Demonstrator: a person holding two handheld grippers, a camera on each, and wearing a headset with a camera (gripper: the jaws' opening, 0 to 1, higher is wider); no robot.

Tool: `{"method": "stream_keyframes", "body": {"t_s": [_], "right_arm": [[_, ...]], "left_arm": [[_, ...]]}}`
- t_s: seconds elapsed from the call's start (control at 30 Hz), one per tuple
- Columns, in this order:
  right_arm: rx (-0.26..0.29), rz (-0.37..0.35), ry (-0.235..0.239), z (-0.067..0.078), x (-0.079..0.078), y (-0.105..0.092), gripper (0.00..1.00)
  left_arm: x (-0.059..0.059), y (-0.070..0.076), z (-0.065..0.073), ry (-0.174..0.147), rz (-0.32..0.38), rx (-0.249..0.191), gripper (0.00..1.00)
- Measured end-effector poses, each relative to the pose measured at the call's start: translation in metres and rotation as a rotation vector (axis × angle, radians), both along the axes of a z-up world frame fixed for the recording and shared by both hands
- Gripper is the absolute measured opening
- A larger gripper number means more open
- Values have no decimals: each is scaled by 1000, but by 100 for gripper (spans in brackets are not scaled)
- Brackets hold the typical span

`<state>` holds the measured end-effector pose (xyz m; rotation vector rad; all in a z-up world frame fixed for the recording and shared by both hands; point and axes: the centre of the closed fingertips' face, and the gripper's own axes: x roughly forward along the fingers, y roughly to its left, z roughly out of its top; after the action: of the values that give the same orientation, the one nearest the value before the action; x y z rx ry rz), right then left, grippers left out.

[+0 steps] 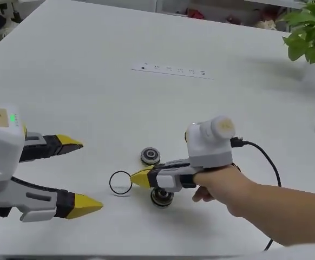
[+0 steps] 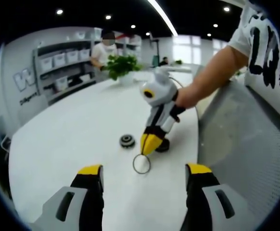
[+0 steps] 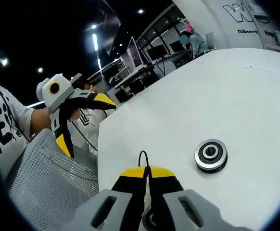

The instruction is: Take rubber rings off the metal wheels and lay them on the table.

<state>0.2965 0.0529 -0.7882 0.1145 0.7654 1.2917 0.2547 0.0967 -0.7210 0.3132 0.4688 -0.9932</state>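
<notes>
A thin black rubber ring [image 1: 120,183] rests at the tip of my right gripper [image 1: 138,177], which is shut on the ring's edge; the ring [image 3: 143,158] sticks out between the yellow tips of the right gripper [image 3: 147,171]. One metal wheel [image 1: 150,156] with a dark rim lies just beyond. A second wheel [image 1: 162,196] sits under the right gripper, partly hidden. My left gripper [image 1: 80,174] hovers open to the left of the ring, holding nothing. From the left gripper view, the ring [image 2: 141,163] lies ahead of the left gripper [image 2: 144,169].
A white power strip [image 1: 171,70] lies flat farther back on the white table [image 1: 65,65]. A potted plant [image 1: 312,30] stands at the far right corner. A black cable [image 1: 260,154] trails from the right gripper toward the near table edge.
</notes>
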Motion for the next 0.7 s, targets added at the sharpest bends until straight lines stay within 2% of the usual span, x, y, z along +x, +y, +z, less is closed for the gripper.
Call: {"method": "stream_keyframes", "body": {"t_s": [0.47, 0.7], "right_arm": [[-31, -11, -36, -4, 6, -3, 0], [-42, -8, -51, -6, 6, -3, 4]], "left_arm": [[1, 2, 0, -1, 7, 3, 70], [1, 2, 0, 2, 6, 4, 70]]}}
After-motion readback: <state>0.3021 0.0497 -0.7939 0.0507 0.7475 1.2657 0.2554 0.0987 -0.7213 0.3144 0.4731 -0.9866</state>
